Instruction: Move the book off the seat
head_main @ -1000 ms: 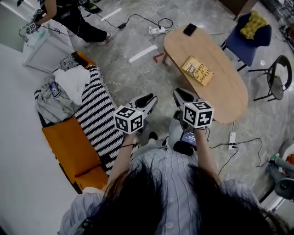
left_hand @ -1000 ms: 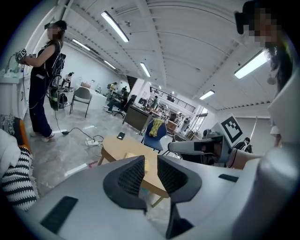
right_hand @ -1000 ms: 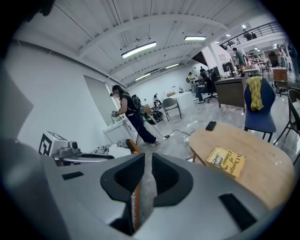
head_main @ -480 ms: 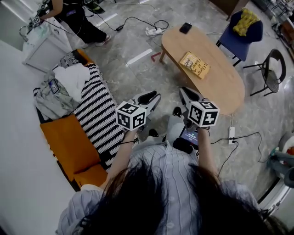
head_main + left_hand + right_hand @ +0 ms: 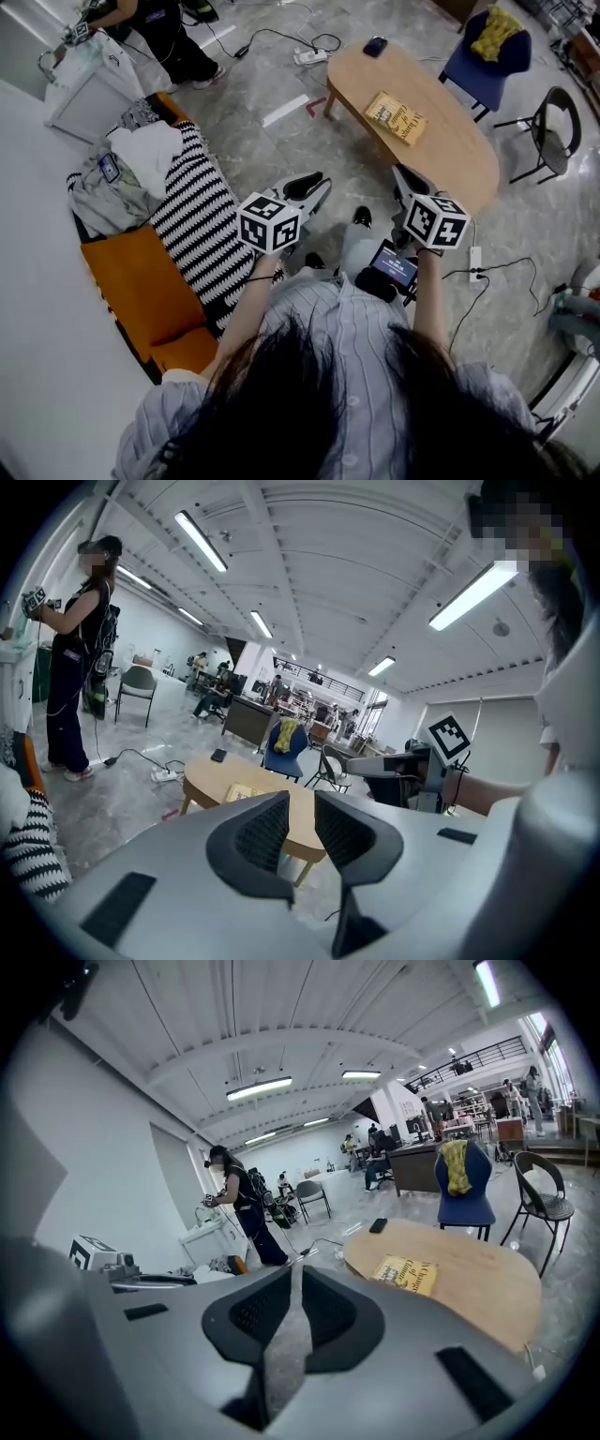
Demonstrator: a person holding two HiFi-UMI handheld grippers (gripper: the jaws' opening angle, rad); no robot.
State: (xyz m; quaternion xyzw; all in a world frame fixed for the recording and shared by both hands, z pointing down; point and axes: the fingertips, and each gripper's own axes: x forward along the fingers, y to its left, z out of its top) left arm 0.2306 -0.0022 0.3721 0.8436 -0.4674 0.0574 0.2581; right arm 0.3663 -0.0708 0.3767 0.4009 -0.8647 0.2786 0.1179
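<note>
The yellow book (image 5: pixel 395 118) lies flat on the oval wooden table (image 5: pixel 450 159), also seen in the left gripper view (image 5: pixel 242 793) and the right gripper view (image 5: pixel 409 1274). The seat, an orange sofa (image 5: pixel 141 291) with a striped blanket (image 5: pixel 197 225), is at the left and carries no book. My left gripper (image 5: pixel 314 185) (image 5: pixel 302 822) hovers over the floor between sofa and table, jaws a narrow gap apart and empty. My right gripper (image 5: pixel 405 176) (image 5: pixel 296 1312) hangs near the table's near end, shut on nothing.
A heap of clothes (image 5: pixel 131 173) lies on the sofa's far end. A dark phone (image 5: pixel 375 45) rests on the table's far end. A blue chair (image 5: pixel 492 52) and a black chair (image 5: pixel 553 141) stand beyond the table. Cables and a power strip (image 5: pixel 473 262) lie on the floor. A person (image 5: pixel 159 28) stands far left.
Both grippers have drifted a little to the right and apart, the right one more. The book has stayed on the table.
</note>
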